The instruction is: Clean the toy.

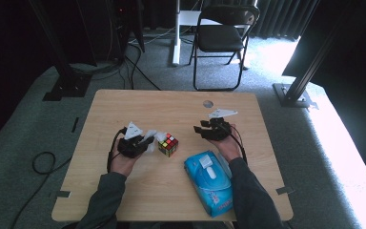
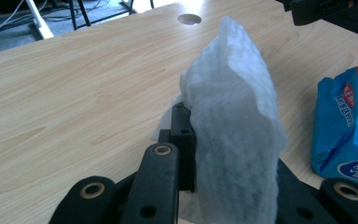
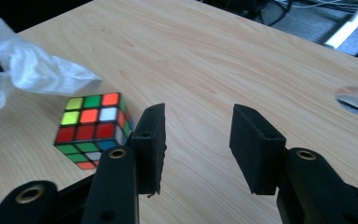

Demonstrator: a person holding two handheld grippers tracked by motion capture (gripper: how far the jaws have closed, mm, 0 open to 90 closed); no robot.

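Note:
A scrambled puzzle cube (image 1: 168, 144) (image 3: 93, 128) rests on the wooden table (image 1: 171, 105), between my two grippers. My left gripper (image 1: 145, 142) sits just left of it, shut on a white wet wipe (image 1: 155, 136) (image 2: 235, 126) that stands up between its jaws and hangs close to the cube. The wipe (image 3: 25, 70) also shows at the left of the right gripper view. My right gripper (image 1: 201, 130) (image 3: 198, 144) is open and empty, to the right of the cube and low over the table. A blue wipes pack (image 1: 209, 181) (image 2: 347, 126) lies near the front edge.
A round cable hole (image 1: 208, 103) (image 2: 189, 19) (image 3: 356, 99) pierces the far side of the table. A black folding chair (image 1: 221, 36) stands beyond the table, and cables (image 1: 43, 162) trail over the grey carpet at the left.

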